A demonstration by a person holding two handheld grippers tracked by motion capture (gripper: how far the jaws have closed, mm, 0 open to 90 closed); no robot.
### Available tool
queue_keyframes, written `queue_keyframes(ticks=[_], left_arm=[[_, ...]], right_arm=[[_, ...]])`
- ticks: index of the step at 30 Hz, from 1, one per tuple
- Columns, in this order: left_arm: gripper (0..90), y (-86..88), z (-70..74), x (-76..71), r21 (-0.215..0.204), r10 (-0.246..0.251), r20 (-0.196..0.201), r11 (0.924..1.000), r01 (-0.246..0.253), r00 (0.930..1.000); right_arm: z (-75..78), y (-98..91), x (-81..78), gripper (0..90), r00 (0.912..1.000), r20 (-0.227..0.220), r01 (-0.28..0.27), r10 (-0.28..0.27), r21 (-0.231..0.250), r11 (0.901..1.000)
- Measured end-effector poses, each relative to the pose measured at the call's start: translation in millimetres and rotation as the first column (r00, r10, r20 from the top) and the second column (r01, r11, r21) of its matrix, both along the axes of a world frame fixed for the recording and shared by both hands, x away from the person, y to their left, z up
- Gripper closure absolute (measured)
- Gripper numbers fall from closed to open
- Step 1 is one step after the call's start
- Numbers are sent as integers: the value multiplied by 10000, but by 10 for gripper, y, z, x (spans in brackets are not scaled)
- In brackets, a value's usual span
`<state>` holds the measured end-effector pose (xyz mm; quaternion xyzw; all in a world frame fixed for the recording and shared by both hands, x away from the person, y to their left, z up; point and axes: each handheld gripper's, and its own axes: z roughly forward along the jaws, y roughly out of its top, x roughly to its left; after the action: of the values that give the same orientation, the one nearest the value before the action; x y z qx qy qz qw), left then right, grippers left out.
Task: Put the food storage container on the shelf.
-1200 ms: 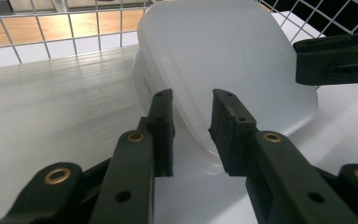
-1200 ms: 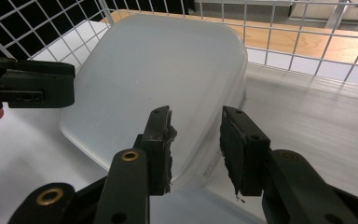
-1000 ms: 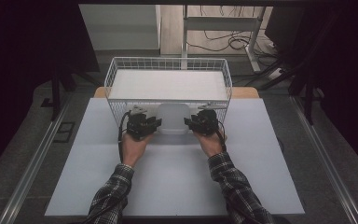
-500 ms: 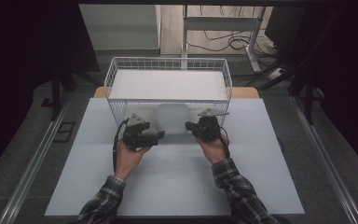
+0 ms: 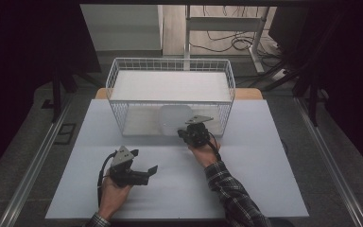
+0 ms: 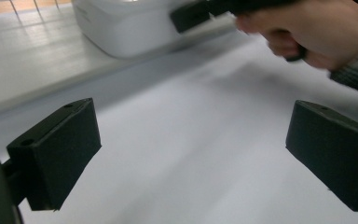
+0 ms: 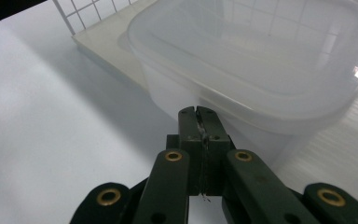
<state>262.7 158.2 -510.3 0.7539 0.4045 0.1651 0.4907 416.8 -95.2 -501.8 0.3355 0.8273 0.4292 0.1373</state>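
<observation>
Container (image 7: 261,79) faces closed right gripper (image 7: 199,116), untouched.

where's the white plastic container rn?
High view: the white plastic container sits at the open front of the wire basket, centre of the table, with the right hand-held gripper shut, tips at its front wall.

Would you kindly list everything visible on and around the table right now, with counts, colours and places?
Plastic container: one, translucent white, at the front of the basket, by the right gripper.
Wire basket: one, white, at the far middle of the table.
Table: one, pale grey top, under everything.
Cables: several, dark, on the floor beyond the table.
Left gripper: one, black, jaws wide apart and just been opening, nothing between them, near left of the table.
Right gripper: one, black, jaws shut together, tips at the container's front wall.
</observation>
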Motion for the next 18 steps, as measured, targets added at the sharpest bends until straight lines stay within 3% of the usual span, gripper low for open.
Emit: queue_keyframes(ticks=[7, 11, 18], left_arm=[[18, 53, -80, -134, -119, 53, -283, 9999, -57, 9996], [26, 82, -76, -151, -283, 39, -210, 9996, -45, 9998], [38, 86, -69, -155, -170, 37, -382, 9998, -43, 9993]], right_arm=[[-1, 120, 81, 889, 9997, 208, -128, 133, -221, 9997], [7, 137, 138, 889, 9998, 205, -26, 30, -235, 9997], [-2, 160, 215, 888, 9999, 146, 97, -93, -245, 9997]])
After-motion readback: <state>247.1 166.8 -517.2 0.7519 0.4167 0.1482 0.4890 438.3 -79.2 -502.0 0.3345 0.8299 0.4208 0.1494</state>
